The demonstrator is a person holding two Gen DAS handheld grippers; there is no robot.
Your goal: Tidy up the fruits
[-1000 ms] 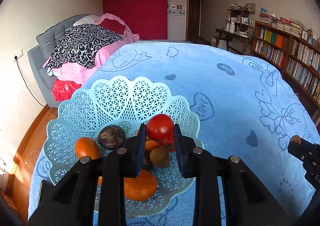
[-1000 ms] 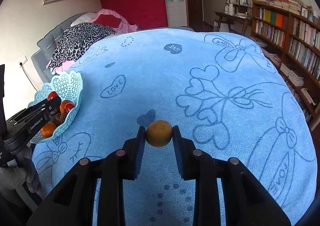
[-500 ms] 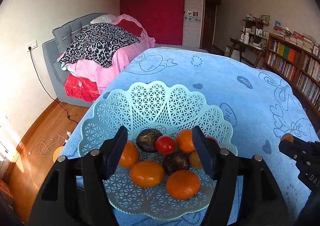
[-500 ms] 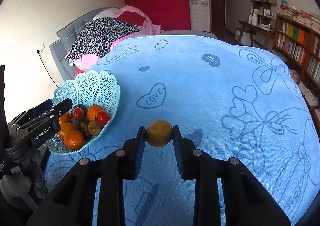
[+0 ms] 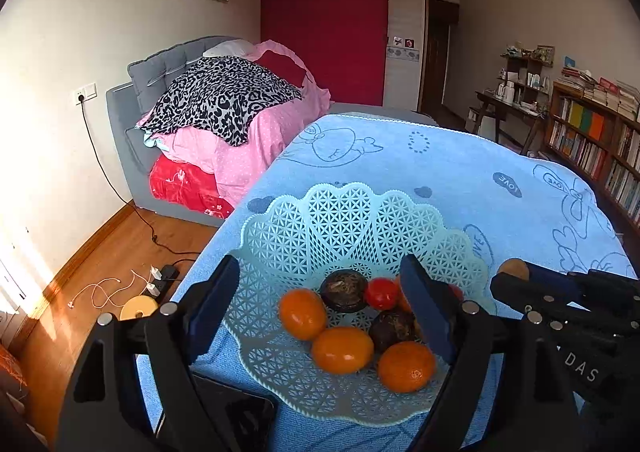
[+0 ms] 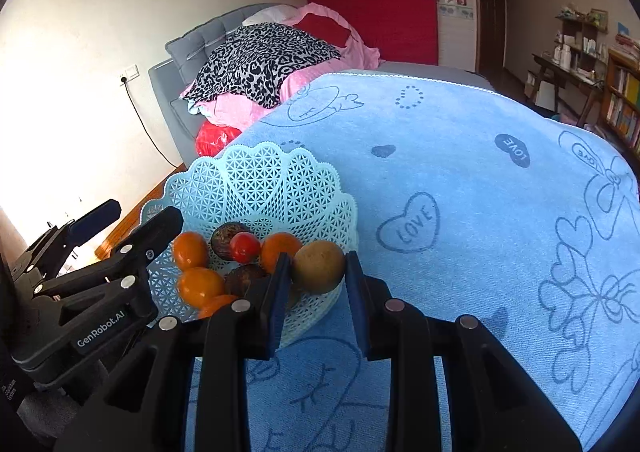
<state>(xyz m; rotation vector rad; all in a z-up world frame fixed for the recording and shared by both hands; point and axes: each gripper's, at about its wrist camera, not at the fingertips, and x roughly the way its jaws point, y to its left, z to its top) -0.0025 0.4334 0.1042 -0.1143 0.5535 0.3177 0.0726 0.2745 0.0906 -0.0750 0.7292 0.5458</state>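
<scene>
Clenched on a brownish round fruit [image 6: 318, 266] above the near rim of the basket [image 6: 256, 188], the right gripper [image 6: 316, 284] risks dropping it outside onto the blue bedspread [image 6: 460, 156] while the left gripper [image 5: 320, 308] gapes empty.

A second ago the left gripper [image 5: 320, 304] pinched a red tomato [image 5: 381, 293] above the basket [image 5: 340, 220]; now its jaws stand wide apart and the tomato lies among the fruit ahead of them, beside a dark round fruit [image 5: 344, 290]. The right gripper [image 6: 317, 284] (then far out over the blue cloth) has carried its brownish-yellow fruit [image 6: 318, 266] across, so the basket that sat well to its left now lies just ahead of its left finger.
</scene>
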